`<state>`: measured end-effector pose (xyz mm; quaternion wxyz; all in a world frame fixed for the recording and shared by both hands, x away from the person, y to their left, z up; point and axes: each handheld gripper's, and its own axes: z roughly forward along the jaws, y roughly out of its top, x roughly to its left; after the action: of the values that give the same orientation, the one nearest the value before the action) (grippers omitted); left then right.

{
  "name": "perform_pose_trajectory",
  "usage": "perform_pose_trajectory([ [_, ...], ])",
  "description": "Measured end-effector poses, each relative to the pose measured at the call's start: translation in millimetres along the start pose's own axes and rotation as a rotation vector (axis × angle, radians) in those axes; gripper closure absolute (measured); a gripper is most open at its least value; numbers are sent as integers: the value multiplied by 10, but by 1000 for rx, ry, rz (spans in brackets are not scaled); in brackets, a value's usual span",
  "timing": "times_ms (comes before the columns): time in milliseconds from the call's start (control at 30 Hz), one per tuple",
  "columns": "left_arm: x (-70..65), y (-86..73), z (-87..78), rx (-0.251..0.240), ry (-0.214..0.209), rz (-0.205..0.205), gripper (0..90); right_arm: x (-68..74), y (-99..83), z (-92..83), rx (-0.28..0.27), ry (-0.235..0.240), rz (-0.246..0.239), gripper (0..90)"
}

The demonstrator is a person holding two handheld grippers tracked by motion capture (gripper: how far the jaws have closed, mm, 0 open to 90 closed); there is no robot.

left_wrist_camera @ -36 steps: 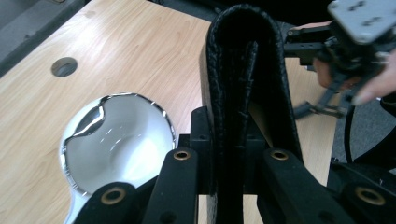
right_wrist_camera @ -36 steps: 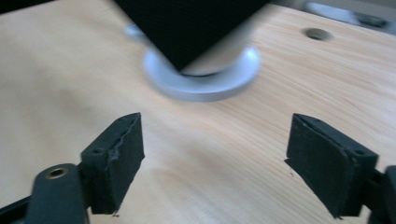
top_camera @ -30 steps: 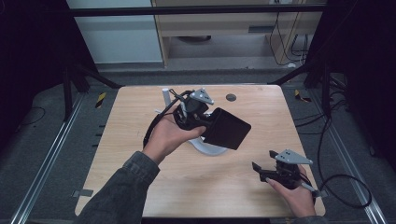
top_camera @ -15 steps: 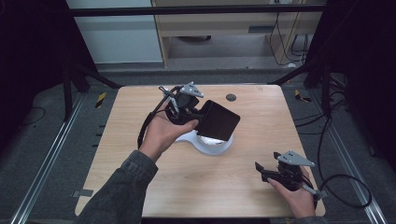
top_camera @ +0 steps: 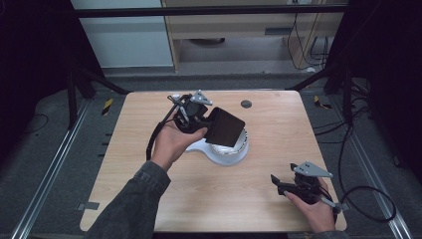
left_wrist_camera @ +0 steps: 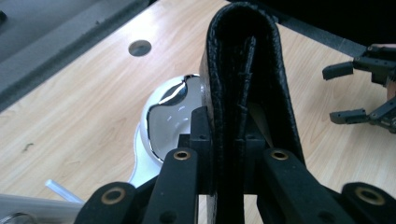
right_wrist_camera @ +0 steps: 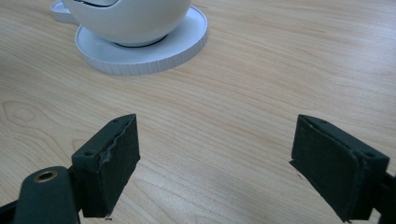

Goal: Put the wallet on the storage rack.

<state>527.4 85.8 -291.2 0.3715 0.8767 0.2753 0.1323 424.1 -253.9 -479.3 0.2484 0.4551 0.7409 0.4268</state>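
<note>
Black leather wallet (top_camera: 225,127) clamped in your left gripper (top_camera: 195,115) hangs over the white round dish (top_camera: 226,149); lower it in, while your right gripper (top_camera: 293,183) rests open.

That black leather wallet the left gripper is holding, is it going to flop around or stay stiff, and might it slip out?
The black wallet probably stays fairly stiff: it stands straight up from the left gripper without drooping, and in the high view it juts out flat above the white bowl. Its grained leather likely grips the jaws, so slipping seems unlikely. It looks light for its size.
</note>
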Motion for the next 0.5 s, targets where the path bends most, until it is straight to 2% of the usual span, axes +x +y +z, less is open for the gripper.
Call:
perform_pose_trajectory([
  [500, 13, -120, 187, 7, -2, -29, 806, 8, -11, 8, 12, 12, -1, 153],
])
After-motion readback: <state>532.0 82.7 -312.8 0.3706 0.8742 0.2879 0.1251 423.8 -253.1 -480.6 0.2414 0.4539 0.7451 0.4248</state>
